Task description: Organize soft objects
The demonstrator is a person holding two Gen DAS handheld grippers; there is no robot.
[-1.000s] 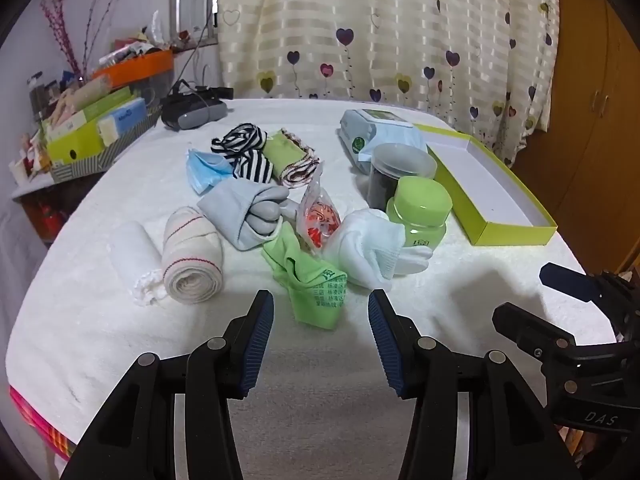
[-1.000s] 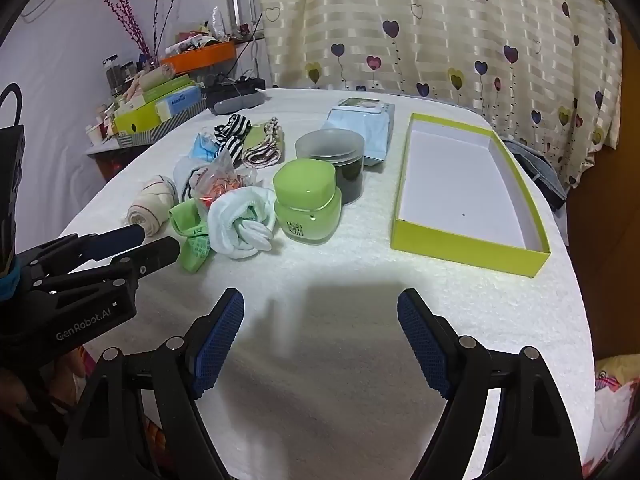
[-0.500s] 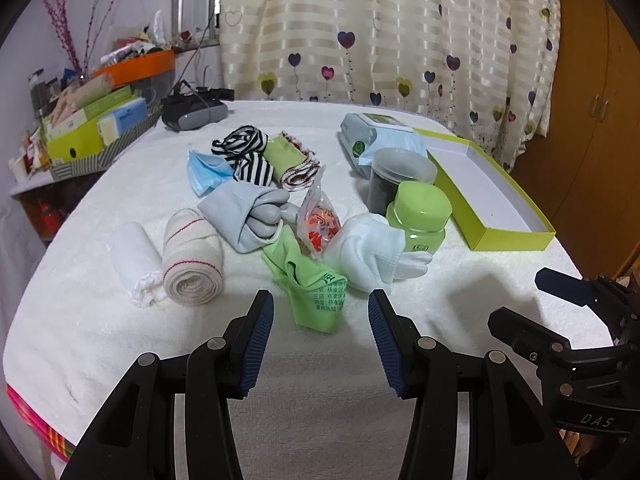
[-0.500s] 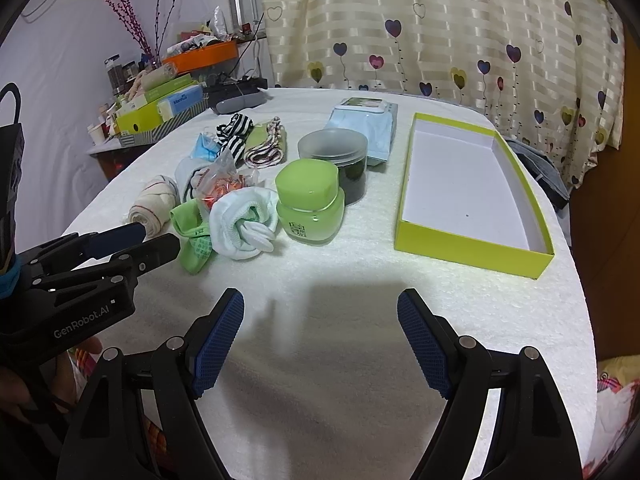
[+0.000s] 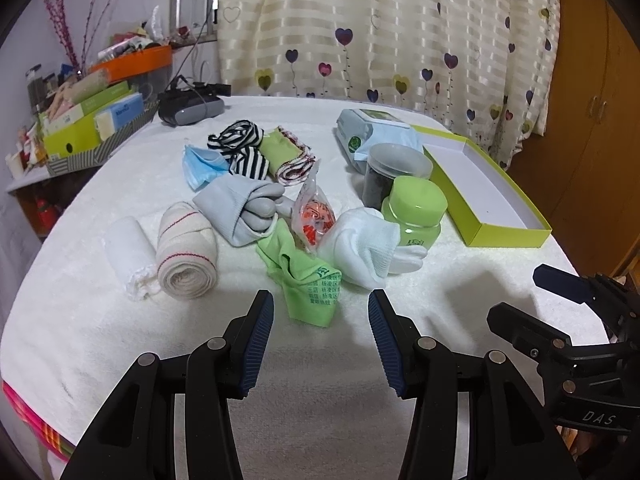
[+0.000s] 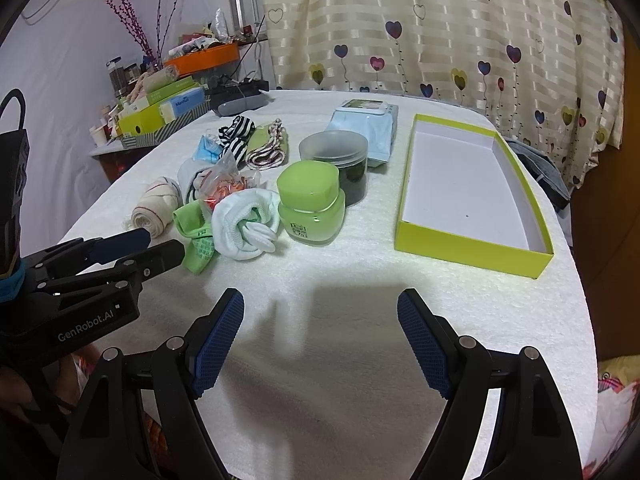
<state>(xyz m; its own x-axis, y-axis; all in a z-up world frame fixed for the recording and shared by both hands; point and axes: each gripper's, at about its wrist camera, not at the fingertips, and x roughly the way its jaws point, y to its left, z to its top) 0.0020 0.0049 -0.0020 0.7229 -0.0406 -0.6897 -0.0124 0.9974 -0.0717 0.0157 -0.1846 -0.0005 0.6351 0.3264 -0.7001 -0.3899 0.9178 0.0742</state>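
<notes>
Hovering over the near edge of the white table [image 5: 80, 320], the left gripper [image 5: 320, 332] and right gripper [image 6: 320, 332] both stand released, nothing between their pads. Soft items lie clustered mid-table: green sock [image 5: 308, 280] nearest the left gripper, white sock [image 5: 360, 240] touching the green jar [image 6: 312, 208], bandage roll [image 5: 186, 252] further left. The yellow-green box [image 6: 472, 248] (interior bare) sits right, well apart.

From my right wrist view, the white sock [image 6: 245, 224] hid part of the snack packet [image 6: 224, 189], and the green jar [image 6: 311, 208] covered the dark jar [image 6: 340, 160] at its seven o'clock. Print on the green jar's label was too small to read. The left gripper [image 6: 160, 246] ran off the frame's nine o'clock edge.
</notes>
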